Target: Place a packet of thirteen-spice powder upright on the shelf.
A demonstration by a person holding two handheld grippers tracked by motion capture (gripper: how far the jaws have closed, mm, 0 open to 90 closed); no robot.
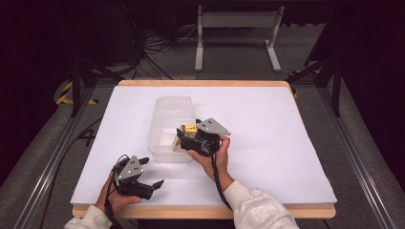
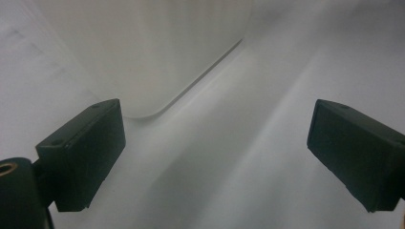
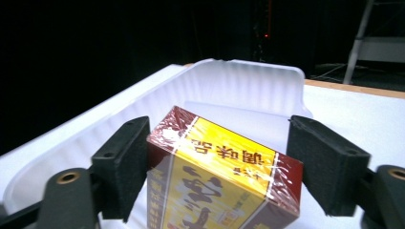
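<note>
Two grippers: both low in the frame, on the white tabletop [image 1: 286, 143].
Right gripper [image 1: 184, 137]: fingers [image 3: 122, 164] clamp yellow-and-maroon box [image 3: 222, 186] over translucent tub [image 1: 167, 114], frame centre.
Left gripper [image 1: 155, 183]: fingers [image 2: 83, 155] wide, holding nothing, lower left.

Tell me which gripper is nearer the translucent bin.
Right. The right gripper holds a yellow-and-red box over the translucent bin; the left gripper sits open on the table, short of the bin's near end.
</note>
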